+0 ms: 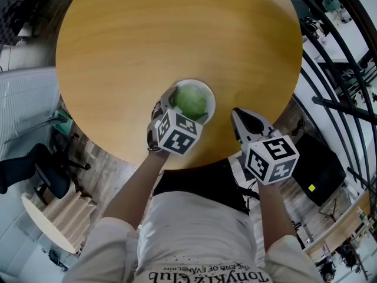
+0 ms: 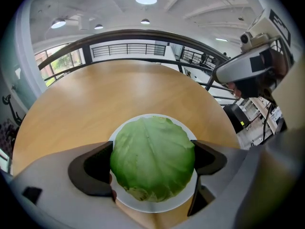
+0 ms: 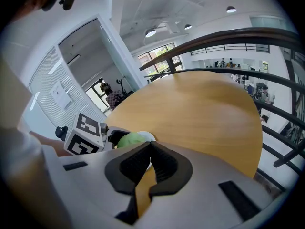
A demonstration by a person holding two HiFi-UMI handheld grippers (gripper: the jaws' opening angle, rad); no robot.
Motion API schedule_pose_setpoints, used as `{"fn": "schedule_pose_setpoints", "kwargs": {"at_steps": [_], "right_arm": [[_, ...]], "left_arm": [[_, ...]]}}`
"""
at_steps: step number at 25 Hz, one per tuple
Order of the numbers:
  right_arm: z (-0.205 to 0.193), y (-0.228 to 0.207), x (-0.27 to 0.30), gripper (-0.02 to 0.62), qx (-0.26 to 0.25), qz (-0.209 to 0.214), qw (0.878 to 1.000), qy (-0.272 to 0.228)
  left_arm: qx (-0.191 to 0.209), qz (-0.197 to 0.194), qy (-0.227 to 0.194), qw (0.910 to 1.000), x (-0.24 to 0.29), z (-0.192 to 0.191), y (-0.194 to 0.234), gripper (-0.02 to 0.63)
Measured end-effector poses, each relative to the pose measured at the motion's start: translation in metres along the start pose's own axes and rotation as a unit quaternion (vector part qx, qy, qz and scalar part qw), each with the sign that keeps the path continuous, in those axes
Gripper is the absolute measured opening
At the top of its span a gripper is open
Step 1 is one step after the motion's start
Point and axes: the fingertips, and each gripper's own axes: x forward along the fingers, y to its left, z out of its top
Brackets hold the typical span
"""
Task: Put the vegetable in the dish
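A round green cabbage [image 1: 191,102] sits over a small white dish [image 1: 210,101] near the front edge of the round wooden table [image 1: 177,34]. My left gripper [image 1: 185,112] is shut on the cabbage [image 2: 152,159], with a black pad pressed on each side of it. The dish rim [image 2: 153,117] shows around and under the cabbage. My right gripper [image 1: 238,112] hovers to the right of the dish at the table's edge, shut and holding nothing. In the right gripper view its jaws [image 3: 148,144] meet at the tips, with the cabbage [image 3: 129,139] and the left gripper's marker cube [image 3: 83,135] beyond them.
A black curved railing [image 1: 336,58] runs along the table's right side. A black box [image 1: 321,170] stands on the floor at right. At lower left are a dark office chair [image 1: 41,170] and a small pale round table [image 1: 50,217].
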Motion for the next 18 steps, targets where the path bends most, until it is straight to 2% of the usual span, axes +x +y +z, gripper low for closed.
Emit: {"fn": "schedule_pose_setpoints", "kwargs": {"at_steps": [8, 18], "right_arm": [[0.001, 0.0013, 0.0033, 0.025, 0.0, 0.004, 1.0, 0.002], [0.0013, 0.0042, 0.0023, 0.025, 0.001, 0.006, 1.0, 0.0]], "left_arm": [[0.011, -0.002, 0.007, 0.9999, 0.0023, 0.0005, -0.0025, 0.495], [0.002, -0.004, -0.009, 1.0, 0.0001, 0.0031, -0.0022, 0.495]]}}
